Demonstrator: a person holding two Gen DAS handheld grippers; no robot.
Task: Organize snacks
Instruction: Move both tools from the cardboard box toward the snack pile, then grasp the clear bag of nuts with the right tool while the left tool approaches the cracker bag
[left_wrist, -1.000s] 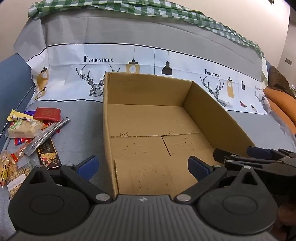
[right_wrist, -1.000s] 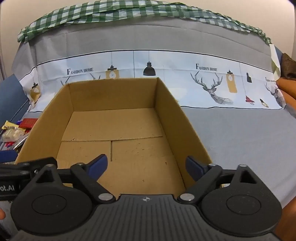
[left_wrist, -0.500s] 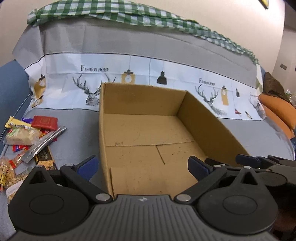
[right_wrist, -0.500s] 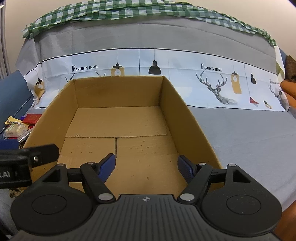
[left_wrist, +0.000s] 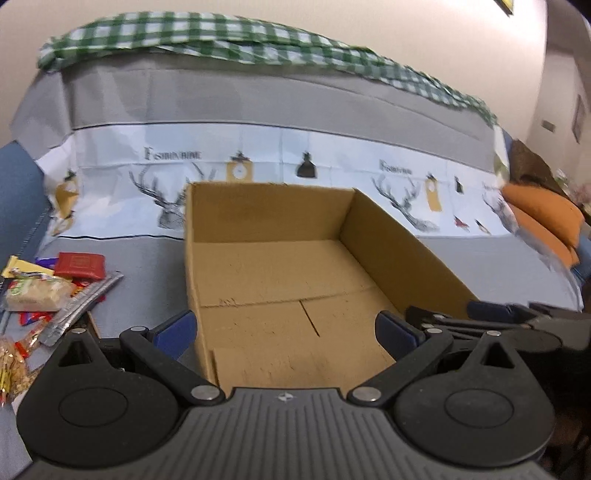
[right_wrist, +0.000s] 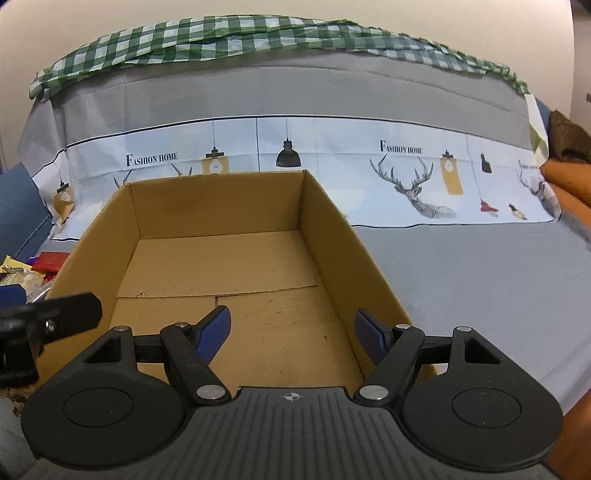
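Observation:
An open, empty cardboard box (left_wrist: 388, 243) sits on the grey cover straight ahead. To its left lies a pile of snacks (left_wrist: 40, 295): a red packet (left_wrist: 79, 264), a pale cracker pack and a silver stick (left_wrist: 83, 306). My left gripper (left_wrist: 286, 330) is open and straddles the box's near-left wall, holding nothing. My right gripper (right_wrist: 291, 334) is open over the box (right_wrist: 214, 206) floor, just inside its right wall, with nothing between its fingers. Each gripper shows at the edge of the other's view: the right gripper (left_wrist: 491, 312) and the left gripper (right_wrist: 48, 317). The snacks (right_wrist: 22, 275) peek past the box.
The grey cover carries a white printed band with deer and lamps (right_wrist: 413, 184) behind the box. A green checked cloth (right_wrist: 221, 33) lies along the top. An orange cushion (left_wrist: 543, 218) is at the far right, and blue fabric (left_wrist: 18, 206) at the left.
The right gripper's jaws have narrowed somewhat and then held. The left gripper has tipped up a little, so the box sits lower in its view. No snack has moved.

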